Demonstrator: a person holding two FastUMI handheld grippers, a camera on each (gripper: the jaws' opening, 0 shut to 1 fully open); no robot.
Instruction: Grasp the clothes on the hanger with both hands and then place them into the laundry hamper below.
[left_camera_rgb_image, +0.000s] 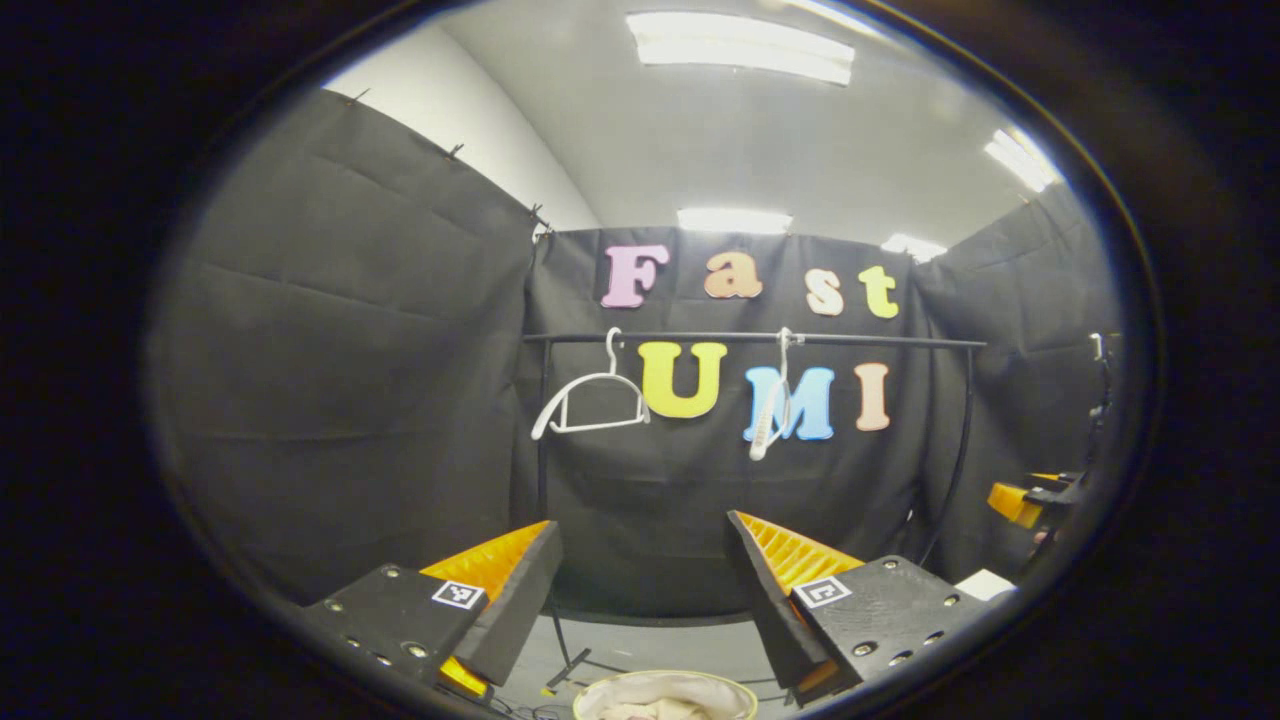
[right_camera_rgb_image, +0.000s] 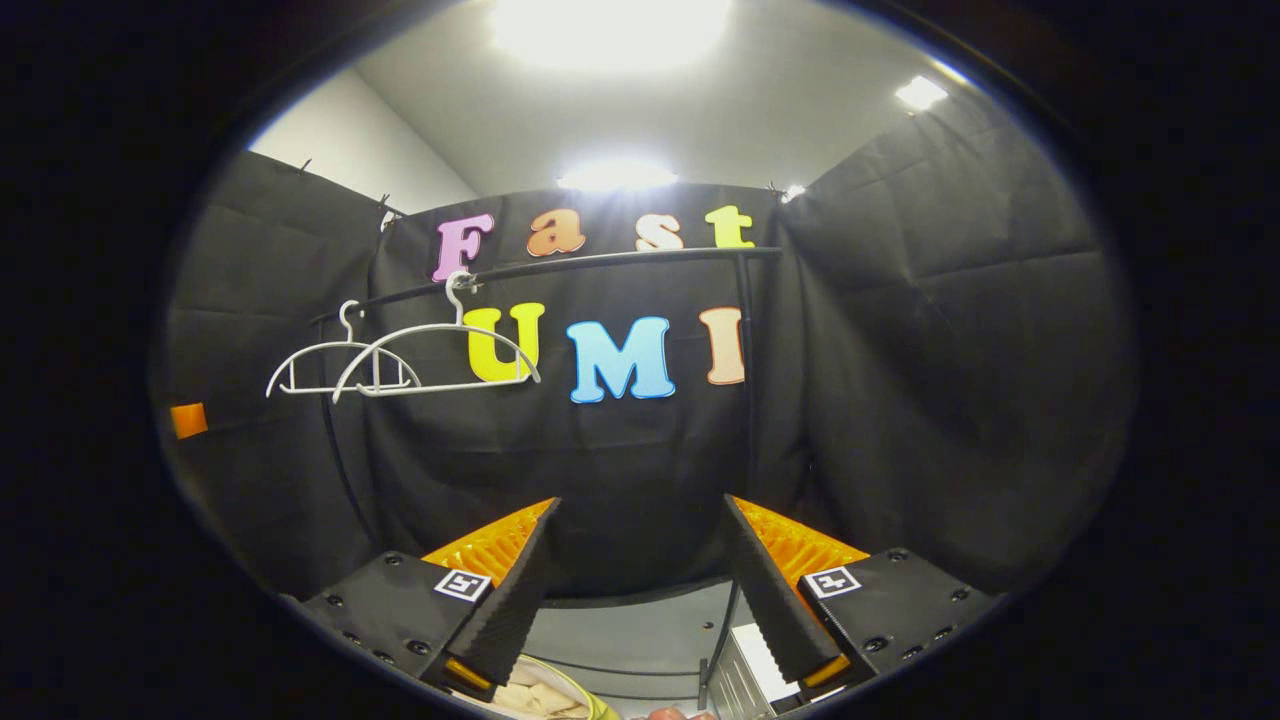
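Two bare white hangers (left_camera_rgb_image: 590, 400) (left_camera_rgb_image: 773, 405) hang on the black rail (left_camera_rgb_image: 860, 342); no garment is on them. The rail (right_camera_rgb_image: 620, 258) with both empty hangers (right_camera_rgb_image: 335, 370) (right_camera_rgb_image: 440, 350) is also in the right gripper view. At the bottom edge sits the laundry hamper (left_camera_rgb_image: 596, 692), with pale clothes (left_camera_rgb_image: 655, 708) lying inside. The hamper's rim (right_camera_rgb_image: 592, 706) and the pale clothes (right_camera_rgb_image: 535, 696) also show low in the right gripper view. My left gripper (left_camera_rgb_image: 642, 520) is open and holds nothing, above the hamper. My right gripper (right_camera_rgb_image: 641, 500) is open and holds nothing too.
The rail's black uprights (left_camera_rgb_image: 543, 450) (left_camera_rgb_image: 965, 440) stand in front of the cloth wall. The other gripper (left_camera_rgb_image: 1025, 500) shows at the far right of the left gripper view. A light grey box (right_camera_rgb_image: 745, 675) sits on the floor beside the hamper.
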